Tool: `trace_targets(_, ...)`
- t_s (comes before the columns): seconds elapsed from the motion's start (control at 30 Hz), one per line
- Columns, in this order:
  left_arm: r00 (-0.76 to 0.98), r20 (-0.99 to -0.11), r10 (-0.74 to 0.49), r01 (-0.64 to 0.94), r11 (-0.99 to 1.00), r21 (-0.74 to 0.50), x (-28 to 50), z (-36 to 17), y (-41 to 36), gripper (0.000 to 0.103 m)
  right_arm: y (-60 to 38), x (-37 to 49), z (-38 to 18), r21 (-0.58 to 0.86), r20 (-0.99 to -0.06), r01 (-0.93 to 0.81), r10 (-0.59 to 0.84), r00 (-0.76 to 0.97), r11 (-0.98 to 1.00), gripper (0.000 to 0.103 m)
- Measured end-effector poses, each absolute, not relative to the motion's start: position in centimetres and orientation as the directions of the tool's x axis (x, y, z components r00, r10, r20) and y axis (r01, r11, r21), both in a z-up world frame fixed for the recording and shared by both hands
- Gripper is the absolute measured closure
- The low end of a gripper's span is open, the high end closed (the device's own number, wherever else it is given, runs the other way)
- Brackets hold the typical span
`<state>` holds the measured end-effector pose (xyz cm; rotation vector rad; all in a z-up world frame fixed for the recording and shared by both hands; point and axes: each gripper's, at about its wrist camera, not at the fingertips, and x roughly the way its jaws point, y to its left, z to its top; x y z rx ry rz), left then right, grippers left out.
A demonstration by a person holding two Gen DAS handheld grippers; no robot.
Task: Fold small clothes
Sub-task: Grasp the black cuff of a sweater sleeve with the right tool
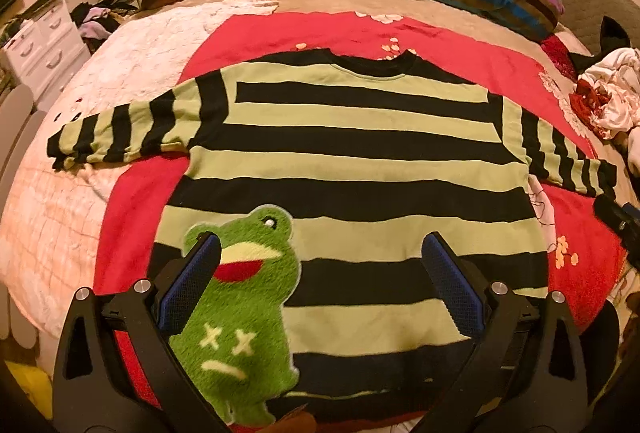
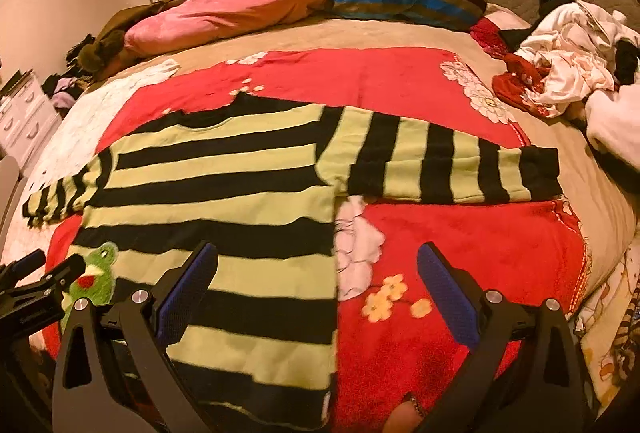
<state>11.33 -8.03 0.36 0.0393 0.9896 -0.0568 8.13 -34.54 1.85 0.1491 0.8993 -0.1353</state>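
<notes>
Both grippers spread wide, holding nothing: my left gripper [image 1: 320, 281] hovers over the near hem, my right gripper [image 2: 318, 285] over the sweater's right side edge. Green-and-black striped knit sweater [image 1: 360, 153] lies flat, face up, sleeves out, on a red fleece blanket with flower prints [image 2: 460, 233] across the bed; fuzzy green frog patch [image 1: 240, 313] sits near-left. Nothing folded yet, I judge. Next I'd fold the right sleeve [image 2: 440, 161] inward: pinch the black cuff [image 2: 540, 169], lift low, lay it straight across the chest, keep the body from dragging. Unsorted laundry pile [image 2: 568, 65] sits far right, well apart.
</notes>
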Motion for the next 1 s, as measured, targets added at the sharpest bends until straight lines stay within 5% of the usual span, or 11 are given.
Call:
trace_targets(0.23,0.508,-0.861,-0.034,0.083,0.997,0.009,13.4,-1.4,-9.2,0.009,-42.7,10.3,0.9,0.095,-0.802,0.34,-0.131,0.583,0.936,0.004)
trace_targets(0.57,0.475,-0.879,-0.05,0.111,0.994,0.003,16.8,-2.6,-10.9,0.009,-58.5,11.7,-2.0,-0.071,-0.804,0.541,-0.369,0.467,0.838,0.004)
trace_targets(1.0,0.417,-0.908,-0.028,0.124,0.992,0.027,19.2,-6.0,-12.6,0.009,-67.6,14.2,-8.1,0.029,-0.867,0.562,-0.259,0.425,0.827,0.004)
